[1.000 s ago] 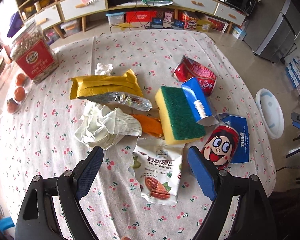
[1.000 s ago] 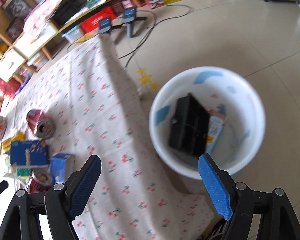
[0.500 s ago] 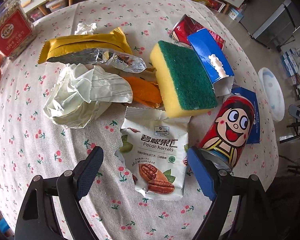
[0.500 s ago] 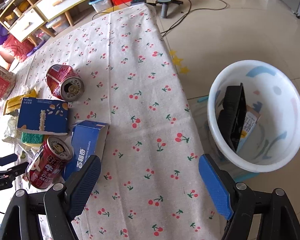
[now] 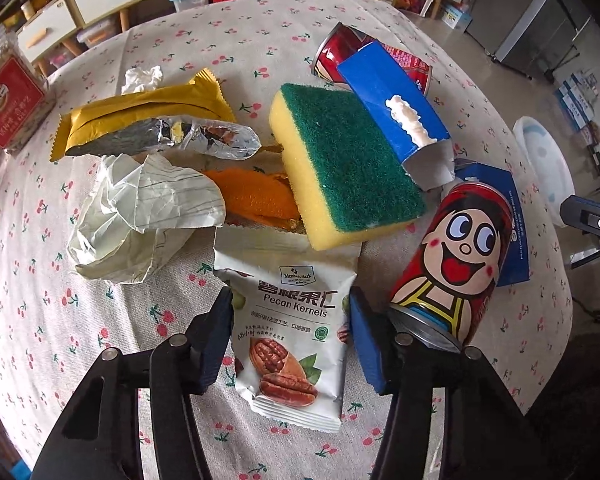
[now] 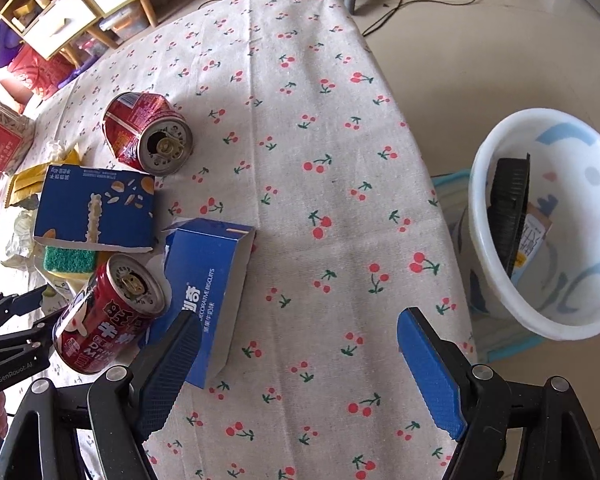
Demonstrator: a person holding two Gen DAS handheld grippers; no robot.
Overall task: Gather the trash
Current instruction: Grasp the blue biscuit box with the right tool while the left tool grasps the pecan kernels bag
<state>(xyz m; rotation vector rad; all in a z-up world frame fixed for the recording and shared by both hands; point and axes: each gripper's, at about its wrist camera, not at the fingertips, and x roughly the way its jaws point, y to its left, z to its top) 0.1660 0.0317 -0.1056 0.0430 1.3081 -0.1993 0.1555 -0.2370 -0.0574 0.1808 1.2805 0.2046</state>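
Between the blue pads of the left hand-held gripper (image 5: 290, 336) lies a white pecan kernel packet (image 5: 296, 340), flat on the cherry-print bench (image 5: 40, 320); the pads stand at the packet's two side edges, partly closed around it, and I cannot tell whether they press it. Just right of that gripper a red cartoon can (image 5: 456, 260) lies on its side against a blue biscuit box (image 5: 512, 232). Beyond the packet sit a yellow-and-green sponge (image 5: 348, 164), an opened blue carton (image 5: 396, 100) leaning over a dented red can (image 5: 336, 56), orange peel (image 5: 252, 196), crumpled pale paper (image 5: 140, 216) and a yellow foil wrapper (image 5: 140, 124). Over the bench's bare cloth near its edge, the right hand-held gripper (image 6: 300, 368) hangs spread wide and holds nothing, its left pad next to the biscuit box. Off the bench, on the floor to the right, a white bin (image 6: 580, 320) stands tilted toward the camera, with a black tray (image 6: 508, 208) and a card packet (image 6: 534, 236) inside.
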